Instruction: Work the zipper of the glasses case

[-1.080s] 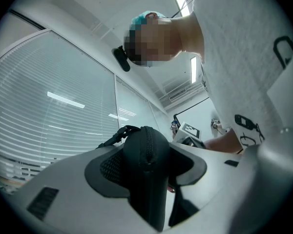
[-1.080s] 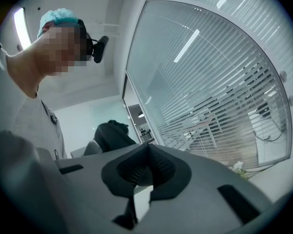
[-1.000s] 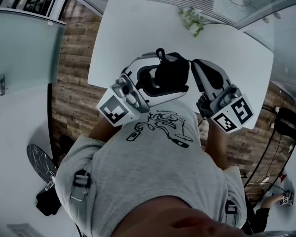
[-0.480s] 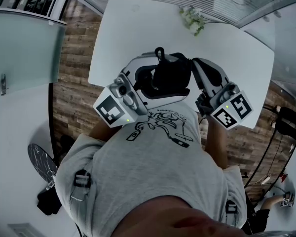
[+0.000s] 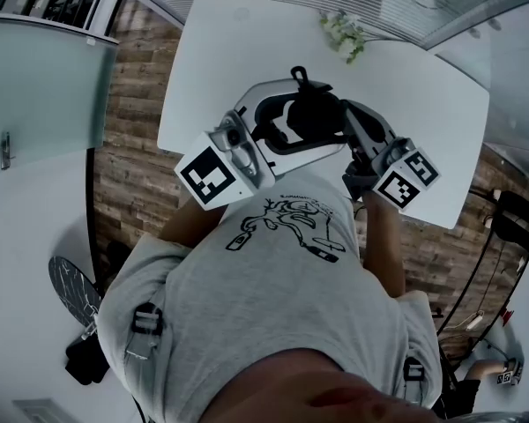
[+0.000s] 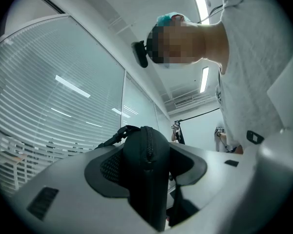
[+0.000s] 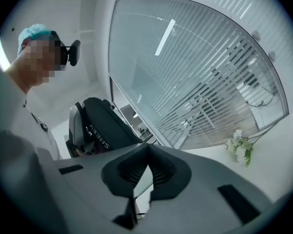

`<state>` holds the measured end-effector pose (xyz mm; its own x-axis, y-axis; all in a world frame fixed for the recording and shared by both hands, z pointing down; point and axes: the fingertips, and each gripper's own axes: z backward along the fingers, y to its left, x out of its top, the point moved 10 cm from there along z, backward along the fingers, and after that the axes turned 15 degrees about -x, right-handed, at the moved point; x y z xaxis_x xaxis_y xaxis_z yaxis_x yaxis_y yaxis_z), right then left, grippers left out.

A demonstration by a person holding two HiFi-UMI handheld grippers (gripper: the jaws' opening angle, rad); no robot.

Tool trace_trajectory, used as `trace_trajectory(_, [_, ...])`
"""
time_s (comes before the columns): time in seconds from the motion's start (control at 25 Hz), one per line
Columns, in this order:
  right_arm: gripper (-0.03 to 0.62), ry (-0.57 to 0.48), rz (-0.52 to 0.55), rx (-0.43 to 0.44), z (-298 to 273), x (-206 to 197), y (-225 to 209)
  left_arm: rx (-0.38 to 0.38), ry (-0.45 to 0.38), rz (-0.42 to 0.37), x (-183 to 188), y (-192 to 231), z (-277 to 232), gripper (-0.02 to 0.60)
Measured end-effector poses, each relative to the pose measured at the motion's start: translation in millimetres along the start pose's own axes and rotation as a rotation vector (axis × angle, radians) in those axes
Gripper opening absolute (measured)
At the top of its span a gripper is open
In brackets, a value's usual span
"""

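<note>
Left hand-held gripper (image 6: 147,182) is clamped on the black, rounded, fabric-covered glasses case (image 6: 145,152), one white jaw pressed against each broad side. The case stands on edge between them, lifted clear of the white desk (image 5: 441,104) and held out in front of the person's grey T-shirt (image 5: 273,271). Seen from that gripper's own camera, the black zipper track (image 6: 147,143) runs up the narrow edge facing it and over the top of the case. A black strap loop (image 5: 297,76) sticks out from the case's far end.

On the other side, the right hand-held gripper (image 7: 147,149) has its jaws pressed together at the tips, and nothing shows between them. From its camera the case sits off to the left and beyond the jaws, with white lettering down its side. From the head view its tips lie just beside the case's right flank; I cannot tell whether they touch it.

Further back on the desk, well apart from both hands, lies a small sprig of white flowers with green leaves (image 5: 344,35). Brown wooden flooring (image 5: 132,148) shows past the desk's left edge.
</note>
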<state>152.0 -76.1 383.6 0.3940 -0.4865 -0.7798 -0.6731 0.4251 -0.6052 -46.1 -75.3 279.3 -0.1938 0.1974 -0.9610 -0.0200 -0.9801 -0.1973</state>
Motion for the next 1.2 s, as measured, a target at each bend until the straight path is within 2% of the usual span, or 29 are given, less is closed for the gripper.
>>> trace_trajectory(0.24, [0.008,0.024,-0.134,0.024,-12.1,-19.0,-18.4,0.017,0.025,0.042,-15.2,10.7,-7.7,0.239])
trace_trajectory(0.64, [0.008,0.026,-0.354,0.097,-23.9,-39.4,-26.2,0.032,-0.027,0.067,-25.7,21.3,-13.6,0.239])
trace_trajectory(0.96, [0.006,0.028,-0.436,0.161,-29.4,-48.1,-24.2,0.045,-0.067,0.081,-25.6,24.5,-12.8,0.238])
trace_trajectory(1.2, [0.006,0.039,-0.480,0.177,-30.3,-54.7,-26.5,0.056,-0.082,0.096,-29.0,26.9,-14.3,0.238])
